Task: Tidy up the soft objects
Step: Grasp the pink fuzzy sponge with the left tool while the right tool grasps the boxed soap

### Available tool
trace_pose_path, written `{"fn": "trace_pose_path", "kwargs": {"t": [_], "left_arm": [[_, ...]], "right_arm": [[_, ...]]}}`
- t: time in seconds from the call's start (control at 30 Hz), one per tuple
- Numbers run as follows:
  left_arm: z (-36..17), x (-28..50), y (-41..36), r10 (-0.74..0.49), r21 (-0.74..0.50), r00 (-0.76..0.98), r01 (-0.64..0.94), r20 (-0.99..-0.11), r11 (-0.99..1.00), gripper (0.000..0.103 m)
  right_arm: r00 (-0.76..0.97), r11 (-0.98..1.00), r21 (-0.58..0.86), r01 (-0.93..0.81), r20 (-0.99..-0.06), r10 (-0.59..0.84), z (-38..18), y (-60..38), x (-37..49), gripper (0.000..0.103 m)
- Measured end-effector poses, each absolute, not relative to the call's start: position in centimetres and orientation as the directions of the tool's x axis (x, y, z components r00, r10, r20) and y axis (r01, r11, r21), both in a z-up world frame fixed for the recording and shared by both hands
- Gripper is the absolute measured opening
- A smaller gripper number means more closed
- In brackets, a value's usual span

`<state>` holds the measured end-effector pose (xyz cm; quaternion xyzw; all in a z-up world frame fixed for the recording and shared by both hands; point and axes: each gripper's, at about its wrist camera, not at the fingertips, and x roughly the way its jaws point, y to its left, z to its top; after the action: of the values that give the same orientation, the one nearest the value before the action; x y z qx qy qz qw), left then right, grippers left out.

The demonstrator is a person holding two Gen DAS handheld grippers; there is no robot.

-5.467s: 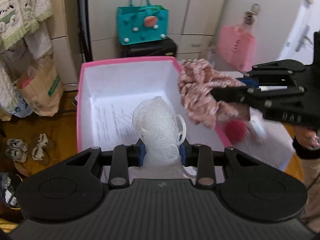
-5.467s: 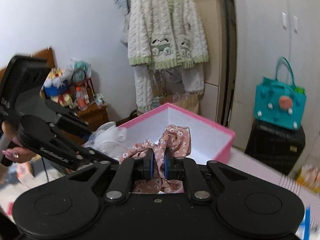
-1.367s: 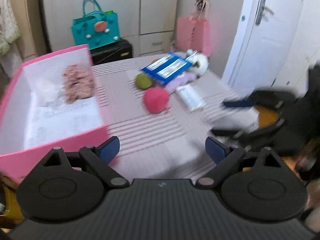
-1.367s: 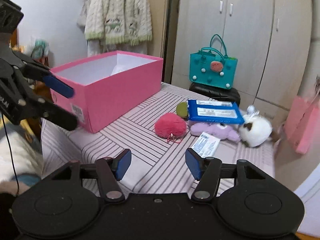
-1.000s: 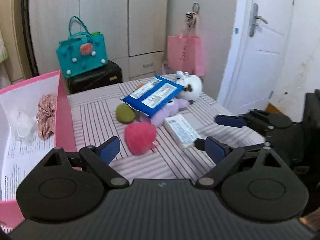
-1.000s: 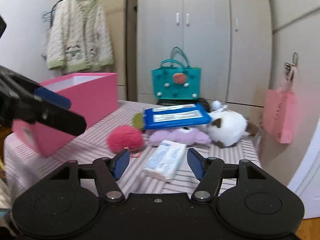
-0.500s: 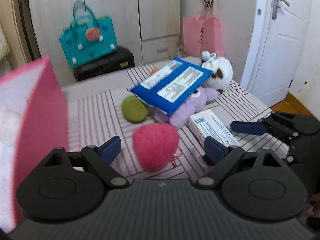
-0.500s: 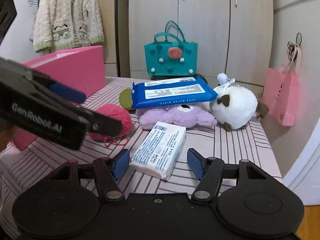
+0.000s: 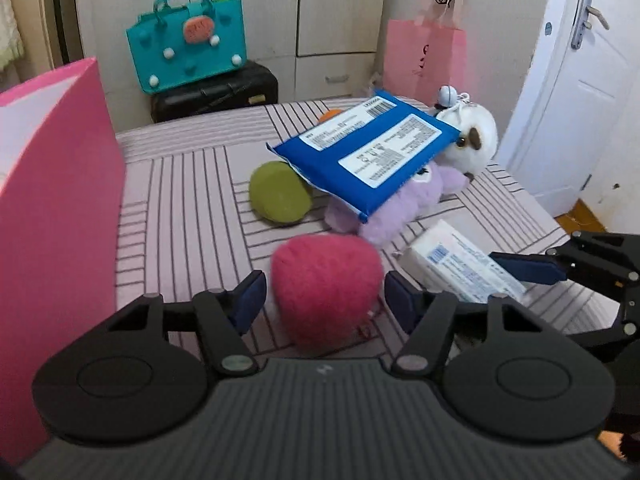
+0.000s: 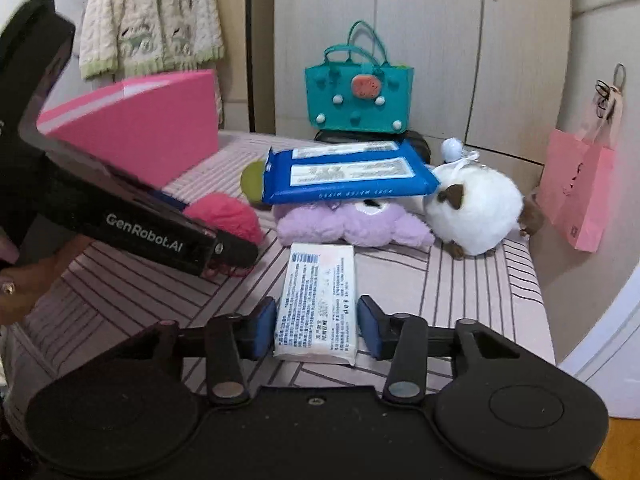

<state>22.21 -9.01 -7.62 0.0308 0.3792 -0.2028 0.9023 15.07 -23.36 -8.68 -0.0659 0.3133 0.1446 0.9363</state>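
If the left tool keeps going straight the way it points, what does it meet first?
The pink pom-pom, already between the closing fingers of the left tool. Past it probably the purple plush; depth there is unclear.

Two grippers: left [image 9: 324,294] and right [image 10: 317,322]. Two plush toys: purple [image 10: 352,222] and white [image 10: 476,200]. One pink pompom [image 9: 326,284]. One green ball [image 9: 278,192]. One blue pack [image 9: 368,150]. One tissue pack [image 10: 318,300]. One pink box [image 9: 52,200]. Two bags: teal [image 9: 188,50], pink [image 9: 424,56].
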Motion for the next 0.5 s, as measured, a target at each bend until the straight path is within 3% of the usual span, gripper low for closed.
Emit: {"fn": "trace_pose_path", "kwargs": {"t": [0.1,0.2,0.5], "left_arm": [[-7.86,21.91,-9.18,-0.324,-0.072,0.651,0.382,-0.686,0.921,0.051],[-8.04,21.98,-9.17,-0.332,-0.086,0.647,0.381,-0.687,0.921,0.048],[-7.94,21.59,-9.19,-0.323,-0.079,0.658,0.372,-0.68,0.925,0.041]], "right_arm": [[0.763,0.952,-0.006,-0.305,-0.601,0.24,-8.88,-23.4,15.61,0.054],[0.764,0.958,0.029,-0.285,-0.596,0.245,-8.96,-24.03,16.0,0.046],[0.765,0.961,0.033,-0.273,-0.598,0.238,-8.73,-24.06,15.22,0.045]]}}
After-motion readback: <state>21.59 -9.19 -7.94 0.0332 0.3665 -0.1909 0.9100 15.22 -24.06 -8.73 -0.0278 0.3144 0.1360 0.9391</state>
